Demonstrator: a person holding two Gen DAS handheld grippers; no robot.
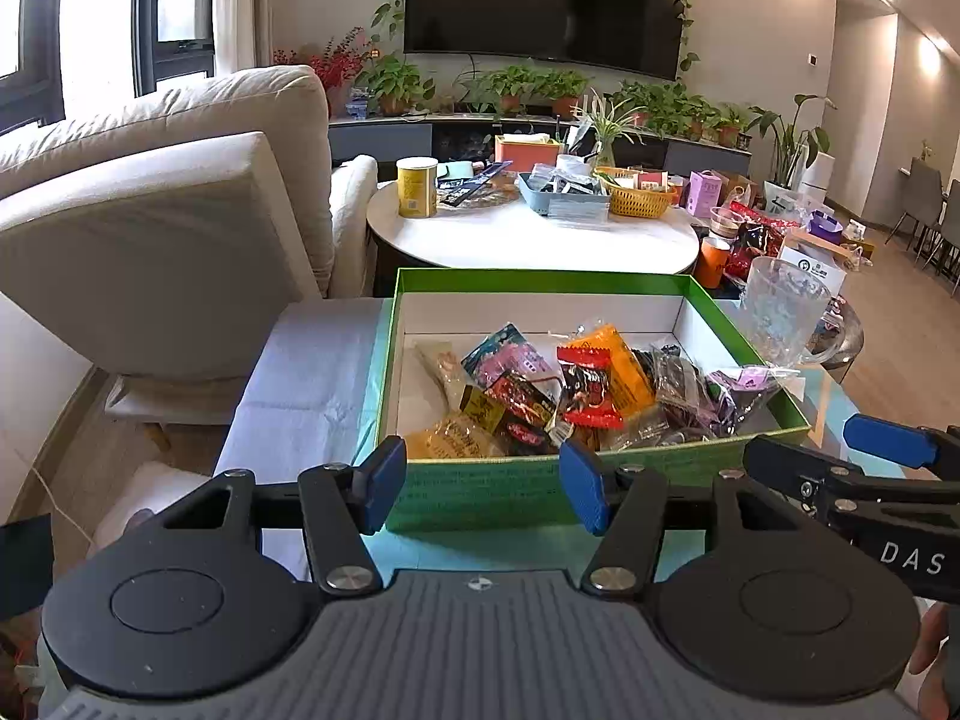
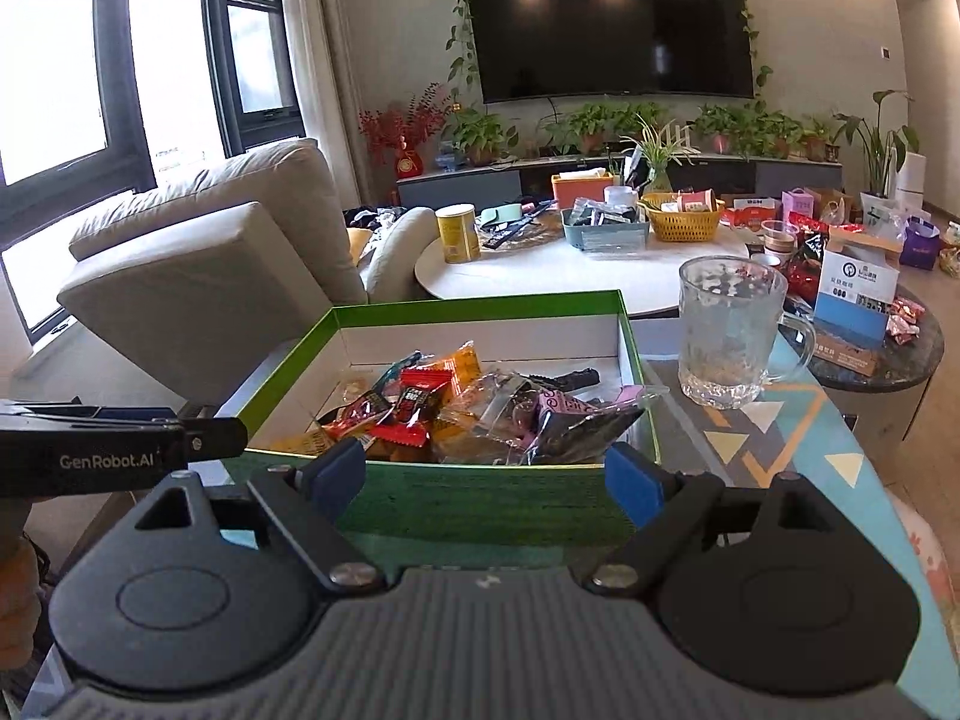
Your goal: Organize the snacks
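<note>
A green box [image 1: 516, 489] with a white inside stands on the patterned table and holds several snack packets [image 1: 576, 390], red, orange, pink and clear. It also shows in the right wrist view [image 2: 480, 498], with the snack packets [image 2: 456, 414] piled inside. My left gripper [image 1: 480, 483] is open and empty just in front of the box's near wall. My right gripper [image 2: 486, 477] is open and empty at the same wall, further right. The right gripper [image 1: 852, 456] shows at the right edge of the left wrist view; the left gripper [image 2: 198, 429] shows at the left of the right wrist view.
A glass mug [image 2: 729, 336] stands right of the box on the patterned table [image 2: 780, 438]. A round white table [image 1: 528, 240] behind holds a yellow can [image 1: 416, 187], a blue tray and a yellow basket [image 1: 639, 195]. A beige sofa [image 1: 168, 228] is at the left.
</note>
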